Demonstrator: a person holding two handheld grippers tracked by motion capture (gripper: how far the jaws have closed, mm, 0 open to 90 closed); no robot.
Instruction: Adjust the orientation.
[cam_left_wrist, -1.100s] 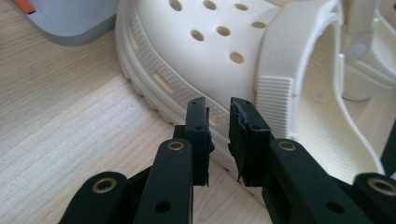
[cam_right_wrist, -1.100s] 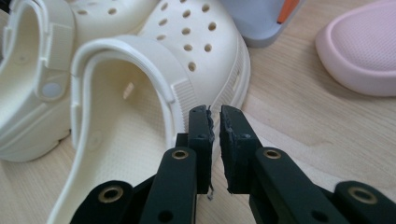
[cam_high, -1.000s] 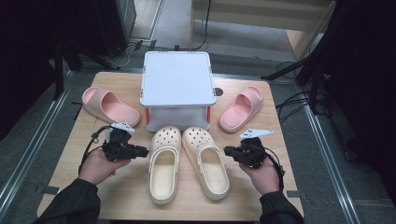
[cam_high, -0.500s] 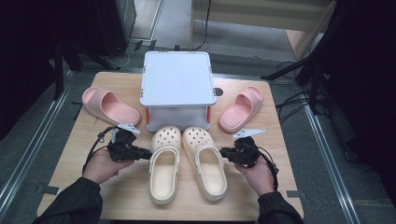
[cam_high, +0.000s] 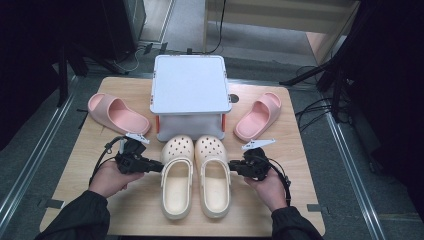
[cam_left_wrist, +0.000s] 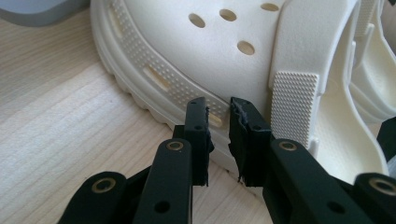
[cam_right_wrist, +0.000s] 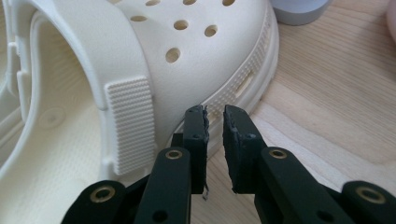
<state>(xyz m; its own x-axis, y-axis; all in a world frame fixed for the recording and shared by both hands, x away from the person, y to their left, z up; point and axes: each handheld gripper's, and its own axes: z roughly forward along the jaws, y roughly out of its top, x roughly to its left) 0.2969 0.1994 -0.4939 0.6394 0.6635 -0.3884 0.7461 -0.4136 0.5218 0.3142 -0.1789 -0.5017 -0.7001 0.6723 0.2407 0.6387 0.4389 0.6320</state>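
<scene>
High view, ordered left to right, with the grey lidded box (cam_high: 189, 85) at the back centre of the wooden table (cam_high: 65, 165) as landmark. Far left of the box lies a pink slide sandal (cam_high: 117, 114), toe towards the box. In front of the box and to its left, the left gripper (cam_high: 159, 167) is held in the person's left hand (cam_high: 107, 177), its jaws pointing at the outer side of the left cream clog (cam_high: 177, 177).

In the left gripper view the two black jaws stand a narrow gap apart, nothing clamped between them; their tips (cam_left_wrist: 218, 108) lie at the dotted side band of the left cream clog (cam_left_wrist: 196, 56), just beside its ribbed strap end. Whether the tips touch the sole rim cannot be told.

Directly in front of the box the two clogs lie side by side, toes towards the box, heels towards the person; the right cream clog (cam_high: 214, 175) just beside its mate.

To the front right of the box, the right gripper (cam_high: 232, 166) is held in the right hand (cam_high: 270, 187), aimed at the outer side of the right clog. In the right gripper view its jaws (cam_right_wrist: 214, 112) have just been opening; a narrow gap, nothing in it, tips at the side band of the right cream clog (cam_right_wrist: 205, 60).

Right of the box lies a second pink slide sandal (cam_high: 258, 116).
</scene>
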